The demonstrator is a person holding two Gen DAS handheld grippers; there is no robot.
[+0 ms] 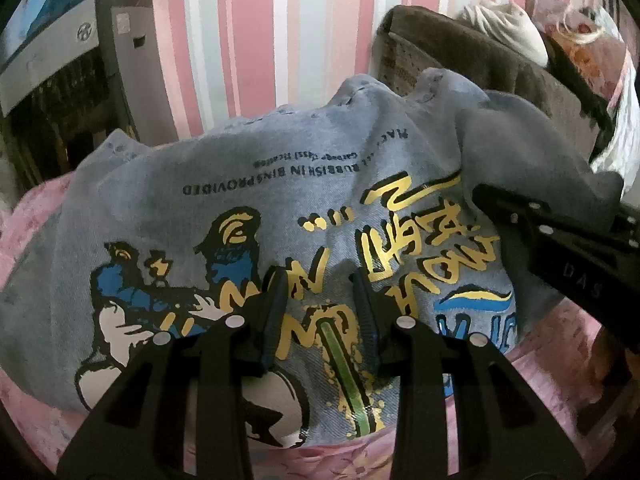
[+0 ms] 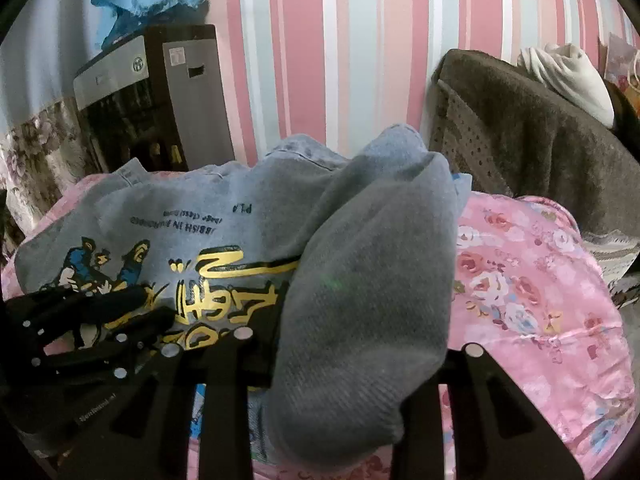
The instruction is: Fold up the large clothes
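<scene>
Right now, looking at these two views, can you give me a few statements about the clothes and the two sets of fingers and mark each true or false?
1. The grey printed garment lies on a pink floral bedspread. True.
2. The right gripper has a grey sleeve-like fold draped between its fingers. True.
3. The left gripper has lifted the garment clear of the bed. False: its fingers hover apart over the print, and the garment lies flat.
4. The wall behind is plain white. False: the wall has pink, white and pale stripes.
5. A brown blanket is piled at the right. True.
</scene>
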